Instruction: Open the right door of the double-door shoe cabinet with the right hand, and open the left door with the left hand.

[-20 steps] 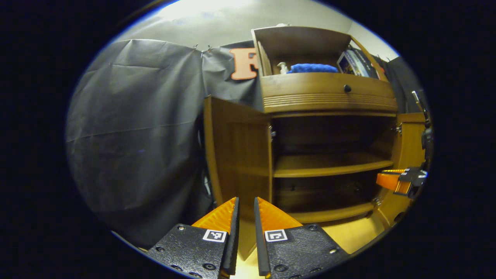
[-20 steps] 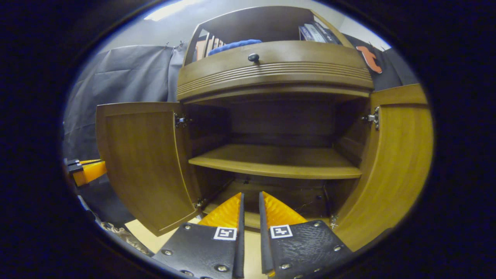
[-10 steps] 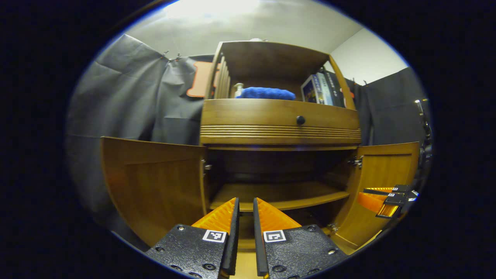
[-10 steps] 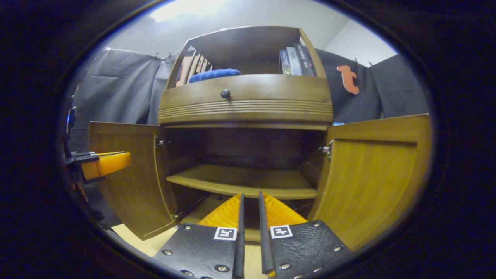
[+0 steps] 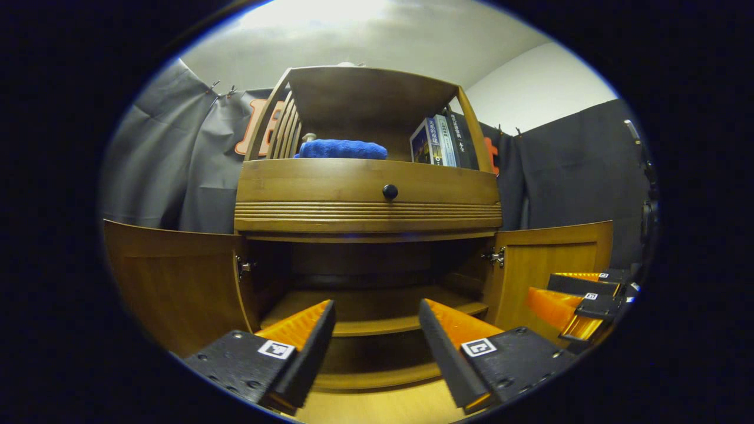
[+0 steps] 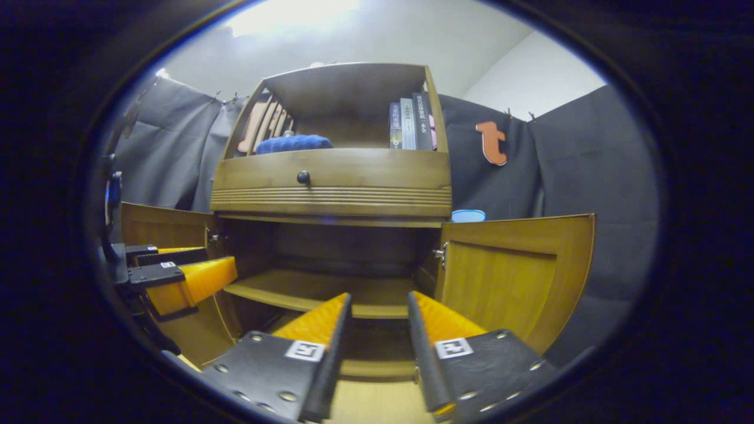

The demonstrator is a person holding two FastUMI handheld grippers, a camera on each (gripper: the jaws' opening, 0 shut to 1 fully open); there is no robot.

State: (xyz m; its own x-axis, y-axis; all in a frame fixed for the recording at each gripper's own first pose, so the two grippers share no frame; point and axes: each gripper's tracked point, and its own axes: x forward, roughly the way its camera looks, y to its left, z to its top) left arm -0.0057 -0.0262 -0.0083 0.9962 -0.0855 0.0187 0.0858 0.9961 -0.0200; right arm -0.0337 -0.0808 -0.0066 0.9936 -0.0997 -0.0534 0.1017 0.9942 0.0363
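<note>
Both doors of the shoe cabinet [image 5: 368, 206] stood swung wide: the left door [image 5: 177, 282] hung out to the left of the opening and the right door [image 6: 512, 277] out to the right, baring the inner shelf [image 6: 318, 291]. The left gripper [image 5: 377, 318] faced the open compartment from in front, its fingers spread apart and holding nothing. The right gripper [image 6: 377, 315] likewise faced the compartment, fingers parted and empty; in the left gripper view it [image 5: 580, 300] lay low before the right door. Above the doors ran a drawer front with a dark knob [image 5: 390, 191]. The upper alcove held a blue cloth [image 5: 341, 149] on the left and upright books [image 5: 439, 141] on the right.
</note>
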